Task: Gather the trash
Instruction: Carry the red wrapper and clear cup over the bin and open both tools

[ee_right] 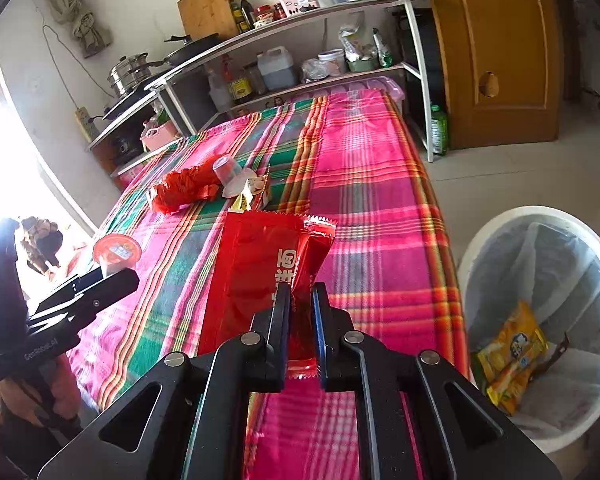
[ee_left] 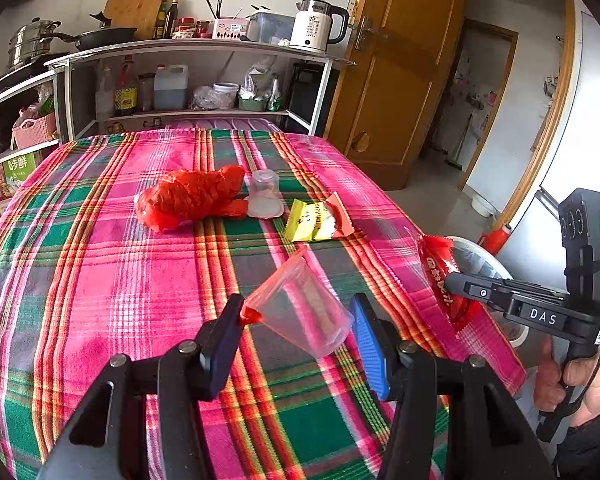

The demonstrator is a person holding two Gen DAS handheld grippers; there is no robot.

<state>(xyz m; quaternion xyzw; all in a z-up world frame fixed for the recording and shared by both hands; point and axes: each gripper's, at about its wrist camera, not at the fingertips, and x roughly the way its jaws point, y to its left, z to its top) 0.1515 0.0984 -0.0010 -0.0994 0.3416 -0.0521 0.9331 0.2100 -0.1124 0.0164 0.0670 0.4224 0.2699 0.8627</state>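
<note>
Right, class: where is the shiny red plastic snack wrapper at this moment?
The shiny red plastic snack wrapper is pinched in the right gripper, above the plaid tablecloth's near right edge, left of the white lined trash bin.

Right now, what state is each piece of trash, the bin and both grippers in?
left gripper: around a tilted clear plastic cup
right gripper: shut on red wrapper
red plastic bag: crumpled on tablecloth
small clear cup: upside down
yellow wrapper: torn open, flat
trash bin: open, lined, holding a yellow packet
</note>
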